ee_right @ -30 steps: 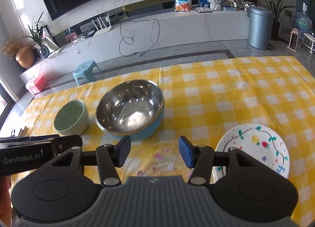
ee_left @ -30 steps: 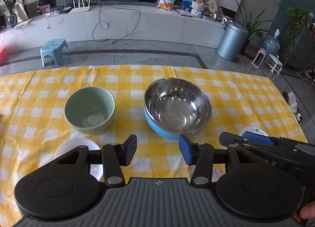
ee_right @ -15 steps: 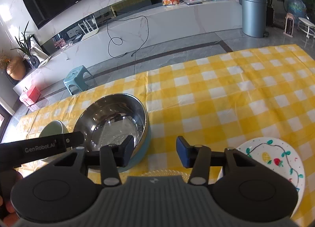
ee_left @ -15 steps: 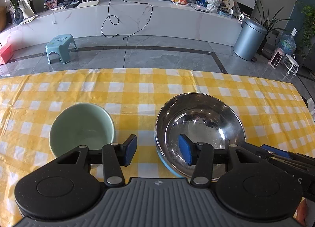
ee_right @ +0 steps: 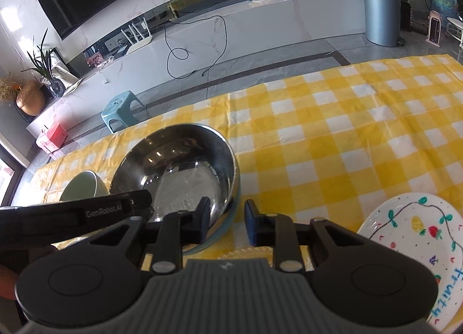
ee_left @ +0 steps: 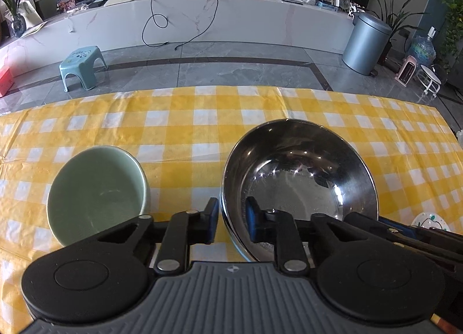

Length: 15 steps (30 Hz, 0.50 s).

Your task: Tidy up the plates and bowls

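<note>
A steel bowl (ee_left: 298, 177) with a blue outside stands on the yellow checked cloth. My left gripper (ee_left: 231, 218) is closing on its near-left rim, one finger outside the wall and one inside, pads close against it. My right gripper (ee_right: 225, 221) is closing on the near-right rim of the same steel bowl (ee_right: 179, 169), its left finger inside and its right finger outside. A pale green bowl (ee_left: 95, 192) sits upright to the left, apart from the steel one. A white painted plate (ee_right: 416, 244) lies at the right.
The edge of a clear plate (ee_right: 249, 251) shows just under my right gripper. The far table edge (ee_left: 231, 88) drops to a grey floor with a blue stool (ee_left: 82, 66) and a grey bin (ee_left: 366, 43). A hand shows at the lower left of the right wrist view.
Both grippers moved forward and down from above the near plates to the steel bowl. Their jaws narrowed from wide apart to either side of its rim.
</note>
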### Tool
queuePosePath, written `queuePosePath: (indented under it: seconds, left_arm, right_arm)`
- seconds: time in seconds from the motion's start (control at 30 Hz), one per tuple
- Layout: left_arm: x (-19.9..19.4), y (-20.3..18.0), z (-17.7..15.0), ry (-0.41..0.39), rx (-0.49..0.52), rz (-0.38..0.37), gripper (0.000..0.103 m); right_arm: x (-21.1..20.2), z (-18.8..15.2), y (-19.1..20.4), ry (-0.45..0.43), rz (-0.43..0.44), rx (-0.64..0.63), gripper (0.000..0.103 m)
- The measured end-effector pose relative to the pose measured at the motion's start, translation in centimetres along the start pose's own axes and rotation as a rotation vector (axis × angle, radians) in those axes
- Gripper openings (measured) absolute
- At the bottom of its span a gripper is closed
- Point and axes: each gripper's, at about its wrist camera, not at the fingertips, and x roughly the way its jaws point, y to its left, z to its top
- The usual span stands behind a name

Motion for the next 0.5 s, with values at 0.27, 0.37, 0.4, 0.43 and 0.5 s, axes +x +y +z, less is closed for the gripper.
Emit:
queuePosePath:
  seconds: [0.27,0.37,0.4,0.43,0.5]
  left_arm:
    - [-0.5,-1.1,-0.4,0.002,0.028,0.035,0.013]
    - [-1.2,-0.9,-0.6,-0.009,0.024,0.04,0.013]
    - [-1.6,-0.8,-0.7,-0.012,0.019,0.041,0.013]
    - [-2.0,-0.7,-0.8,-0.015,0.016,0.043,0.013]
    - [-2.9,-0.5,-1.0,-0.018,0.01,0.053,0.013]
  right_arm:
    - [-0.2,-0.3,0.2,-0.001,-0.023,0.007,0.015]
    - [-0.7,-0.2,0.4,-0.008,-0.02,0.002,0.014]
    - [-0.9,-0.1,0.5,-0.011,-0.016,-0.003,0.014]
    - [-1.1,-0.2,0.6,-0.013,-0.011,-0.008,0.014]
    - [-1.7,-0.3,1.0,-0.01,-0.002,-0.017,0.014]
